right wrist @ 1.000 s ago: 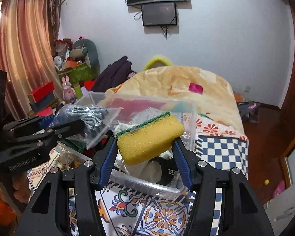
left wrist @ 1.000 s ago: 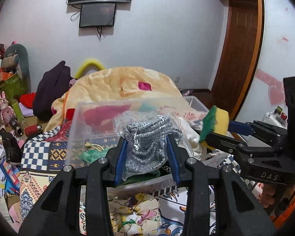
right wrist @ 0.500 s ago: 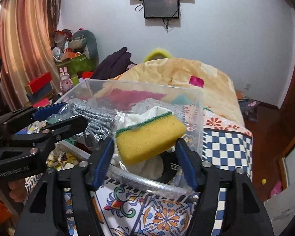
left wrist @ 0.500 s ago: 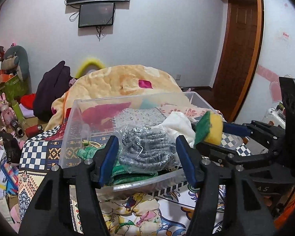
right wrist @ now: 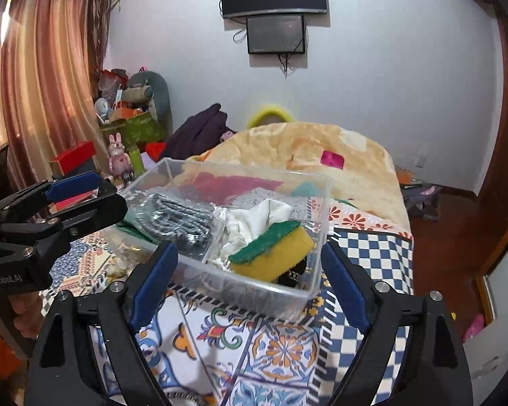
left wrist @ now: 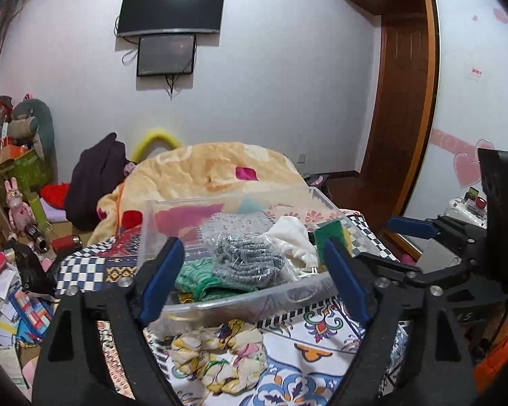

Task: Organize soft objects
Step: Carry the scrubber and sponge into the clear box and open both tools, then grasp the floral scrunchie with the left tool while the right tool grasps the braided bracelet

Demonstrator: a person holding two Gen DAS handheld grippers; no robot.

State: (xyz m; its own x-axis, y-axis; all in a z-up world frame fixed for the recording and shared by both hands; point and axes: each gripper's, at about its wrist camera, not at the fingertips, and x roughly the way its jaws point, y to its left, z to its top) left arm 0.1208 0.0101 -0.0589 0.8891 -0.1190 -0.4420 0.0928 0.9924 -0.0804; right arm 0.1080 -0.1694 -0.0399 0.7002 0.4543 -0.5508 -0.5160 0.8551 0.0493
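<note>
A clear plastic bin (left wrist: 240,299) (right wrist: 254,291) stands on the patterned bed cover. In it lie a bagged steel-wool scourer (left wrist: 250,260) (right wrist: 179,218), a yellow sponge with a green pad (right wrist: 274,253) (left wrist: 332,231), a white cloth (left wrist: 291,237) (right wrist: 257,220) and a green knitted piece (left wrist: 193,277). My left gripper (left wrist: 254,280) is open and empty at the bin's near wall; it also shows in the right wrist view (right wrist: 84,196). My right gripper (right wrist: 250,277) is open and empty in front of the bin; it shows at the right of the left wrist view (left wrist: 382,240).
A floral scrunchie (left wrist: 216,358) lies on the cover in front of the bin. A heaped orange blanket (left wrist: 203,172) rises behind it. Toys, boxes and papers (left wrist: 13,270) crowd the floor at the left. A wooden door (left wrist: 403,101) and wardrobe stand at the right.
Both grippers opened and drew back. The left let the bagged scourer drop into the bin; the right let the sponge drop into it.
</note>
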